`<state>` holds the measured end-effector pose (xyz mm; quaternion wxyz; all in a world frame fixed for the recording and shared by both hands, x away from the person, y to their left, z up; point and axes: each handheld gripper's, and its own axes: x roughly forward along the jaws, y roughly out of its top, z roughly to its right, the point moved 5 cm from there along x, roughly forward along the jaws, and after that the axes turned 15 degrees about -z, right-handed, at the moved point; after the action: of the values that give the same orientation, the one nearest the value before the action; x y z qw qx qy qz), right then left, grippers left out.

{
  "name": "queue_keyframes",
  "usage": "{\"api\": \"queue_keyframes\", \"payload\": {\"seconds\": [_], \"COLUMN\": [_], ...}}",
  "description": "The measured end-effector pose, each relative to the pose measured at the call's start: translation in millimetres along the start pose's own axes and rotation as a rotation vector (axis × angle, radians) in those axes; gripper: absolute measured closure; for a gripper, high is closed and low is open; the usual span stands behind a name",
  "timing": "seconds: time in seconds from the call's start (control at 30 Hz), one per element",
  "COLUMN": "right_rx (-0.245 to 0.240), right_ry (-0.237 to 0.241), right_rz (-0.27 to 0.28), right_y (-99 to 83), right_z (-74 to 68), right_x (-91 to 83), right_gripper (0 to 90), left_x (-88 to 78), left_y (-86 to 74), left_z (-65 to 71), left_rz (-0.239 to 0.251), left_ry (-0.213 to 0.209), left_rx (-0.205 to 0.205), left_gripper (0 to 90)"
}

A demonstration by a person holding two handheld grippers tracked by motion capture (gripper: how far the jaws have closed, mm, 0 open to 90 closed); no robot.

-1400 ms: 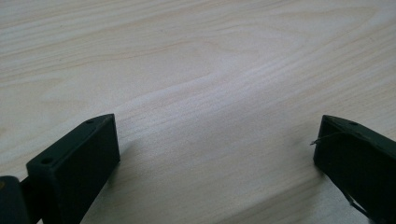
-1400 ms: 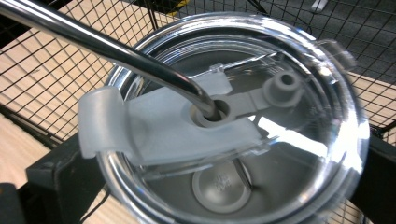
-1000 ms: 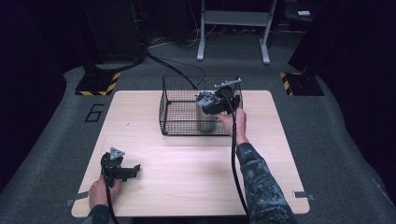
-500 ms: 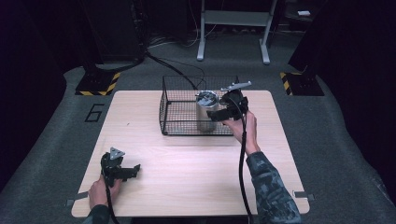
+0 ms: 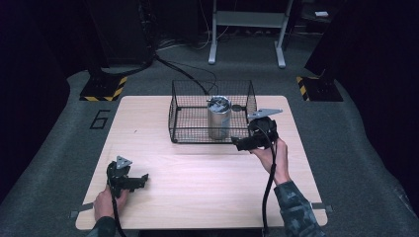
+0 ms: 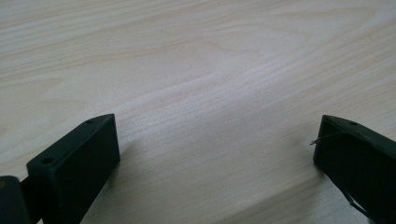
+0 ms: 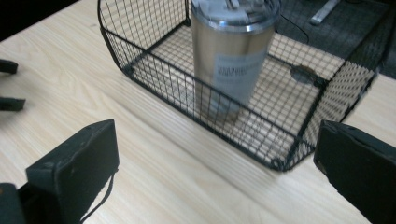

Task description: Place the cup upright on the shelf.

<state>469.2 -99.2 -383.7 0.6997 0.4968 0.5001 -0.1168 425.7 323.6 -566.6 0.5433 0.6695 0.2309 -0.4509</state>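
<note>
The main part of the work looks done: the tall brushed-steel tumbler with a clear lid (image 5: 219,117) stands upright inside the black wire-mesh basket (image 5: 179,116), roughly at the basket's middle, and nothing grips it. The basket sits at the far edge of the pale wooden tabletop (image 5: 207,182), about midway along that edge. The right gripper (image 5: 240,143) hangs just outside the basket's near right corner, its jaws spread wide and empty; in the right gripper view the tumbler (image 7: 232,51) shows through the mesh (image 7: 154,70) beyond those open jaws. The left gripper (image 5: 140,179) rests near the tabletop's near left corner, well apart from the basket, also wide open with only bare wood between its jaws. What seems left, at most, is drawing the right hand clear of the basket. By count: one tumbler, one basket, one small dark flat object on the basket floor (image 7: 303,73) that is too unclear to identify, two grippers, one table.
</note>
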Motion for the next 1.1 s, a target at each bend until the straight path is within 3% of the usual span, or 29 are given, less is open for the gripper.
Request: {"api": "queue_keyframes", "payload": {"seconds": [0.07,0.5,0.8,1.07,1.1], "right_rx": [-0.006,0.071,0.119,0.135,0.154], "right_ry": [-0.001,-0.020,-0.033,-0.065,-0.066], "right_rz": [-0.003,-0.061,-0.102,-0.102,-0.104], "right_y": [-4.0,-82.1,-137.0,-164.4,-168.3], "right_z": [0.9,14.7,19.6,27.7,29.4], "right_x": [0.3,20.8,49.4,70.0,72.9], "right_gripper": [0.0,0.0,0.0,0.0,0.0], "left_x": [0.1,0.0,0.1,-0.1,-0.4], "left_y": [0.0,0.0,0.0,-0.1,-0.2], "left_z": [0.0,-0.1,0.0,-0.2,-0.3], "left_rz": [0.001,0.000,0.001,-0.003,-0.008], "left_ry": [0.000,0.000,0.000,0.000,-0.002], "left_rx": [0.000,0.001,0.000,0.003,0.005], "left_gripper": [0.2,0.2,0.2,0.2,0.2]}}
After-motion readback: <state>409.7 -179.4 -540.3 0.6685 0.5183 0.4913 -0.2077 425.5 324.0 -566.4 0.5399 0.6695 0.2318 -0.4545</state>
